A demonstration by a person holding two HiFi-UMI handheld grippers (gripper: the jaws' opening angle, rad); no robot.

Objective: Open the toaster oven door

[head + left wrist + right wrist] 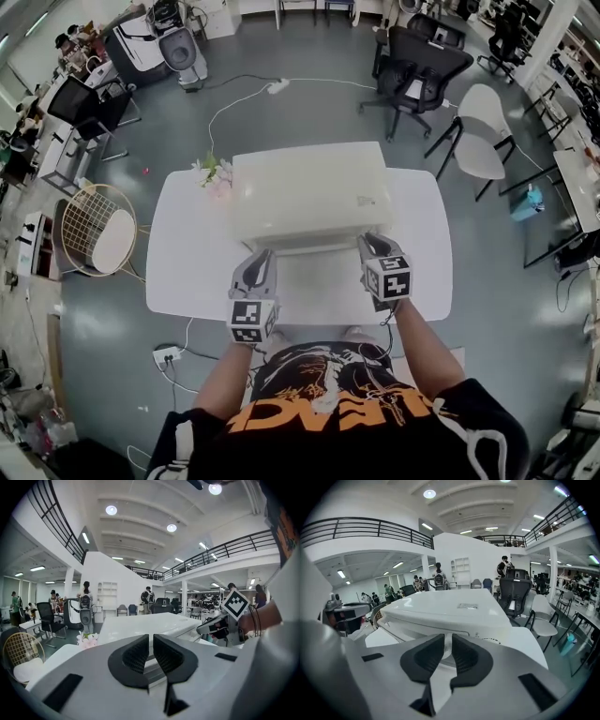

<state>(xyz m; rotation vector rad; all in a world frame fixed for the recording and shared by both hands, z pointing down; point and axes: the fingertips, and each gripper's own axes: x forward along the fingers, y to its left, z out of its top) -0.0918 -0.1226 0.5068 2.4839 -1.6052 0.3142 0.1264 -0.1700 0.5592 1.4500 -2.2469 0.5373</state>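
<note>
Both jaw pairs stand barely parted, holding nothing: left gripper (259,259), right gripper (374,246). Just beyond their tips, dead ahead, the toaster oven (309,192) sits on the table (187,253). Its door (309,247) runs crosswise; the right looks slightly nearer.

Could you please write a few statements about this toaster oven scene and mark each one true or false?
1. The toaster oven stands on the white table. True.
2. The flowers lie at the oven's right side. False: in the head view they are at its left corner.
3. The left gripper and the right gripper are both at the oven's near side. True.
4. The left gripper holds the flowers. False: its jaws stand a narrow gap apart with nothing gripped.
</note>
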